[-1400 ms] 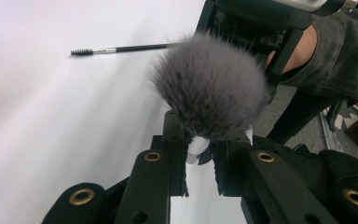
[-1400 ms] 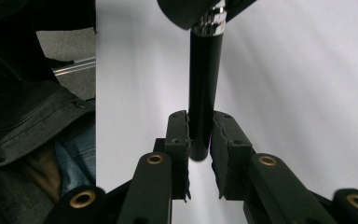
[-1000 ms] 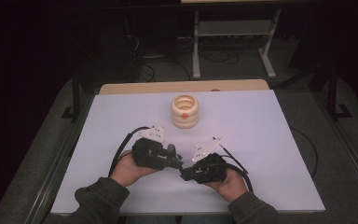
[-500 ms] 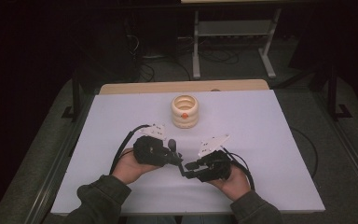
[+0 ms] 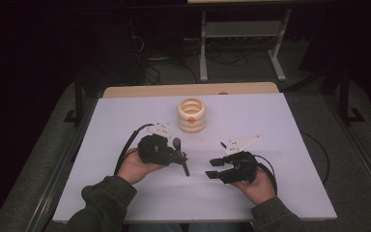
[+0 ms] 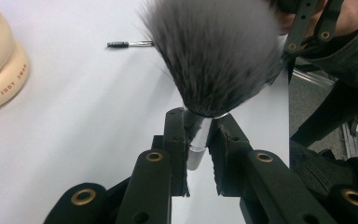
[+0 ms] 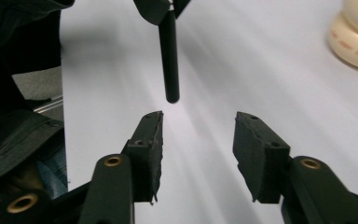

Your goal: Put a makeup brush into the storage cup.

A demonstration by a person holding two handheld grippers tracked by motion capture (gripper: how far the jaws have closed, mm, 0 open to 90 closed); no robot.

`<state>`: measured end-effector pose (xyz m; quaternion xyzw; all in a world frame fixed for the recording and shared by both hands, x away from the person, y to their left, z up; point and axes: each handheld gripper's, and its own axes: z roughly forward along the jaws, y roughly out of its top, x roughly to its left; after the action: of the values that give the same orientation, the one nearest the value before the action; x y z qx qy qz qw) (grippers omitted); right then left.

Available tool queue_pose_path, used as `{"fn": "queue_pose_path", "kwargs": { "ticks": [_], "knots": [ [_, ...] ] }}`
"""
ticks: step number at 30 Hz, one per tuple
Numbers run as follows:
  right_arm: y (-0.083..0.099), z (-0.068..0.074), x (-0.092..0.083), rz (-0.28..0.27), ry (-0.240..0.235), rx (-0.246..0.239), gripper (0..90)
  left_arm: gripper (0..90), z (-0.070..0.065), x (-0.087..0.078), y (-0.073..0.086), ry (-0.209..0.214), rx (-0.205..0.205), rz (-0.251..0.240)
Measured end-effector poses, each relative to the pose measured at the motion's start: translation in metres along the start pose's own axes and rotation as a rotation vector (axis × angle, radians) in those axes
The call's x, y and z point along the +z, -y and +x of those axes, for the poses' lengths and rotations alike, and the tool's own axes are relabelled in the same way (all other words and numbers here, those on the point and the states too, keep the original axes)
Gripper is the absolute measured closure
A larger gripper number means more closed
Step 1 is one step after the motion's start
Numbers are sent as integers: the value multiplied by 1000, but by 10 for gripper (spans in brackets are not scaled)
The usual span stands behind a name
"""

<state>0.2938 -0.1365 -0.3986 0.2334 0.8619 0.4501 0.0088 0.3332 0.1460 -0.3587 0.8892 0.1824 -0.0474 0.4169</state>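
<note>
A dim room with cables and a metal stand lies beyond the white table [image 5: 270, 125] I work at. My left gripper [image 5: 176, 155] is clenched on a makeup brush [image 6: 214, 56], the pads pinching its shiny metal collar just under the fluffy grey head, which fans out right ahead of the jaws; the black handle [image 7: 169, 56] slants away from that gripper toward my right one. My right gripper [image 5: 217, 168] is released, its jaws have just been opening and nothing sits between them; the handle's tip hangs a little beyond my left jaw there, apart from it. I judge the brush light and stiff along handle and collar, the bristles soft and easy to crush, the collar smooth and apt to slip, so the handle is the better place for a second hold. A cream ribbed holder [image 5: 192, 115] stands farther out ahead of both grippers, and a small spoolie brush [image 6: 129, 44] lies on the table beyond the bristles.
</note>
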Motion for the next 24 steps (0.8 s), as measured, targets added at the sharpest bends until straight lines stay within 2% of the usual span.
{"fn": "queue_pose_path", "kwargs": {
  "ticks": [14,19,24],
  "knots": [
    [15,-8,-19,-22,65,60,366,773,9,-5,-7,-18,-5,-7],
    [16,-8,-26,-18,91,44,351,773,12,-8,-9,-26,-11,-4],
    [20,-12,-33,-25,105,60,327,773,18,-10,-13,-35,-24,-12]
  ]
}}
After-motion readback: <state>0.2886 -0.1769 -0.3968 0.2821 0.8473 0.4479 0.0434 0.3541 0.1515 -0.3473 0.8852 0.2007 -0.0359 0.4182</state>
